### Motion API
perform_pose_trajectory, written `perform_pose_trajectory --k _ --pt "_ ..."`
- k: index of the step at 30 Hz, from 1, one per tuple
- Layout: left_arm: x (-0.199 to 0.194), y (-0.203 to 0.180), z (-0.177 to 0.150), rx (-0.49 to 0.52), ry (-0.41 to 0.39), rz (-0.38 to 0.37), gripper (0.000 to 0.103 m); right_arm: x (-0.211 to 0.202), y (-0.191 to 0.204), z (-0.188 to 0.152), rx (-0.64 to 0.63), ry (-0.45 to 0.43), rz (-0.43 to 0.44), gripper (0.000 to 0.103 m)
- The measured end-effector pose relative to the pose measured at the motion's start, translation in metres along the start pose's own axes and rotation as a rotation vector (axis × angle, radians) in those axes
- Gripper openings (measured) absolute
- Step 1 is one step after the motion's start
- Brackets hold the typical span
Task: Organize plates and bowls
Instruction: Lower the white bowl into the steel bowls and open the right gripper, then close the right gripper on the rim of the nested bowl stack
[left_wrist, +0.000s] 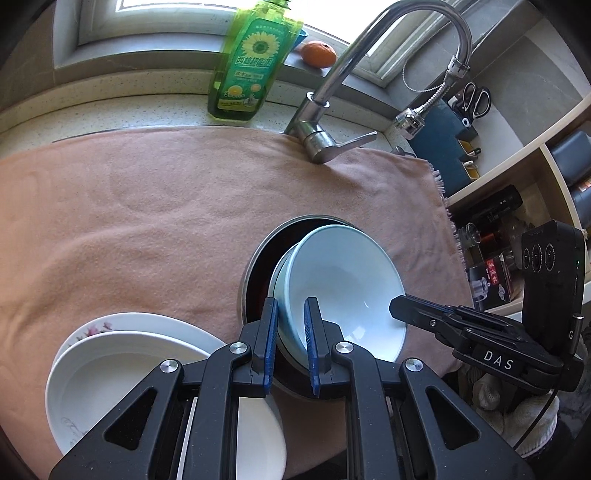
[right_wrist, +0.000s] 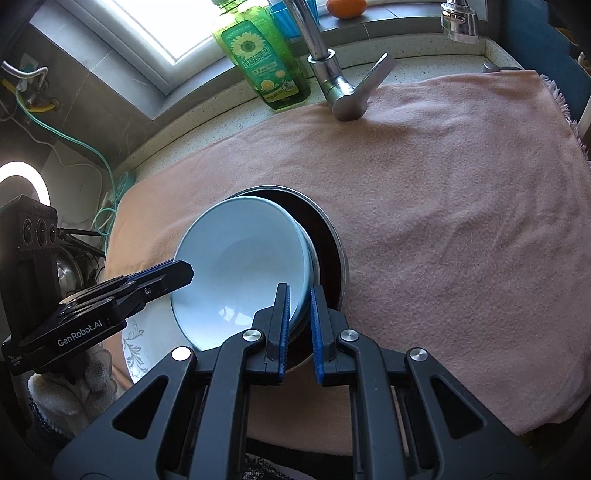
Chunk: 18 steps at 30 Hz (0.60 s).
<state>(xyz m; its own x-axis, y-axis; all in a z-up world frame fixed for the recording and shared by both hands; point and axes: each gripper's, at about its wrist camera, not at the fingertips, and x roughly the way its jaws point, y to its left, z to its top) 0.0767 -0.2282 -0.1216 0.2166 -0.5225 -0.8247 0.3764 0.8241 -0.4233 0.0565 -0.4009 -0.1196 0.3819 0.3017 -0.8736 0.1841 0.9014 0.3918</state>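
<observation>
I am holding a gripper in each hand above a pink cloth (left_wrist: 155, 206) that is covering the counter.

Nearest to me on the left, partly hidden under my left gripper (left_wrist: 291, 334), two white plates (left_wrist: 110, 373) are lying stacked on the cloth, the lower one showing a flower print at its rim. They are sitting just beside the metal bowl (left_wrist: 255, 266), which is standing on the cloth with a dark inside.

A pale blue bowl (left_wrist: 343, 280) is resting tilted inside that metal bowl, with a second blue rim (left_wrist: 281, 275) showing just under it. My left gripper's jaws are standing narrow, pinching the blue bowl's rim on its left side, one blue pad inside and one outside. My right gripper (right_wrist: 298, 325) is likewise narrow, clamped over the rim on the bowl's right side. In each view the other gripper is reaching in across the bowl's far edge, so the bowl is being gripped from both sides. Whether the pads are also catching the second rim, I cannot tell.

Farther back, a chrome tap (left_wrist: 328, 122) is rising from the counter's rear edge, its lever pointing right. Beside it a green dish-soap bottle (left_wrist: 251, 62) is standing, and an orange fruit (left_wrist: 318, 54) is sitting on the window sill. Open shelves (left_wrist: 517, 177) are holding dark boxes at the far right.
</observation>
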Motion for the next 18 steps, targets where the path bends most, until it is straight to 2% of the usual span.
perform_pose_trajectory --k 13,14,18 --pt "-0.002 0.002 0.001 -0.013 -0.013 0.012 0.013 -0.005 0.000 -0.001 -0.032 -0.009 0.003 0.014" --pt "-0.004 0.002 0.001 -0.016 -0.018 0.012 0.013 -0.008 -0.001 -0.001 -0.031 -0.015 0.007 0.017" --pt "-0.015 0.008 0.002 -0.043 -0.054 0.008 0.013 -0.023 -0.008 -0.002 -0.021 -0.065 0.036 0.040"
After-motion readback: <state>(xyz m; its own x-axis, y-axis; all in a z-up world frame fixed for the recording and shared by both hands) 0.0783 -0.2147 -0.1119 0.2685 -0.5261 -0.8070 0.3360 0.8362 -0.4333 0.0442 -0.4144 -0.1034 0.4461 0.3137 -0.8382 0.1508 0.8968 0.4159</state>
